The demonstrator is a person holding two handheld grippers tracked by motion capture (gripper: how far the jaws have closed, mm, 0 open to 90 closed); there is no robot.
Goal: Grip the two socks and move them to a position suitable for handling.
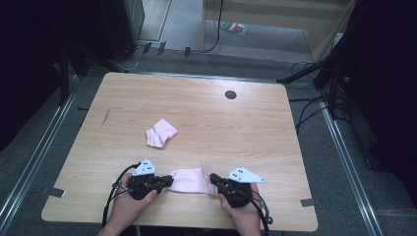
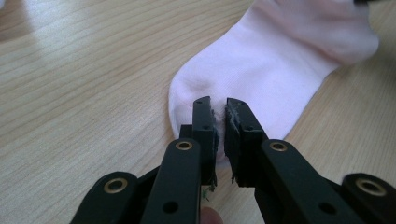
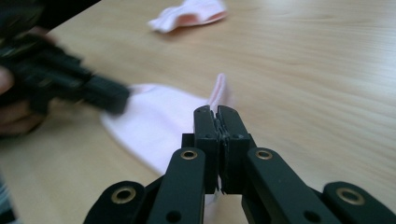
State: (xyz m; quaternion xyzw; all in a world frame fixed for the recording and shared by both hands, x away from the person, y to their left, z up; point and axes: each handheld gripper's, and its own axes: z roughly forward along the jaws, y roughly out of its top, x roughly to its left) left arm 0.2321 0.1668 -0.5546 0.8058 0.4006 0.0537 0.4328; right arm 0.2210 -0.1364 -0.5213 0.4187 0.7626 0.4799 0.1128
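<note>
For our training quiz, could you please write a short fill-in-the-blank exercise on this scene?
1. The flat sock between the grippers is ____ in colour.
2. The right gripper is shut on the ____.
3. Farther up the table lies a second, ____ sock.
4. The number of socks on the table is ____.

Missing words: pink; sock; crumpled; two

Wooden table [image 1: 196, 103], grey carpet floor [image 1: 29, 162].
</note>
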